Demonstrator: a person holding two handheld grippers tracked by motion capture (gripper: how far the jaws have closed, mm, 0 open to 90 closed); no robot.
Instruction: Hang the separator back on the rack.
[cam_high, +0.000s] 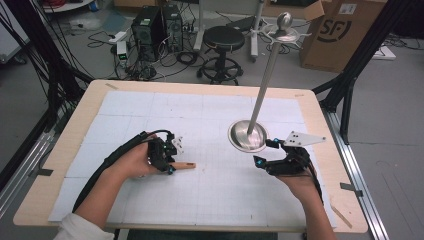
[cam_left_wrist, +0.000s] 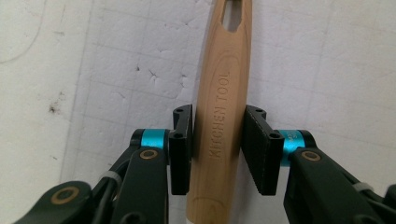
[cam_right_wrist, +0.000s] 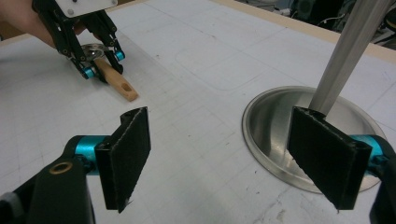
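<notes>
High view: my left gripper (cam_high: 170, 162) sits at lower centre-left of the frame, clamped on a wooden handle (cam_high: 184, 165) lying flat on the table (cam_high: 60, 150); lift not yet done, I judge. Left gripper view: pads (cam_left_wrist: 181, 149) pressed on both sides of the handle, stamped KITCHEN TOOL. Right gripper view: right gripper (cam_right_wrist: 231, 156) wide open, empty, beside the steel stand base (cam_right_wrist: 271, 121); hanging remains.
</notes>
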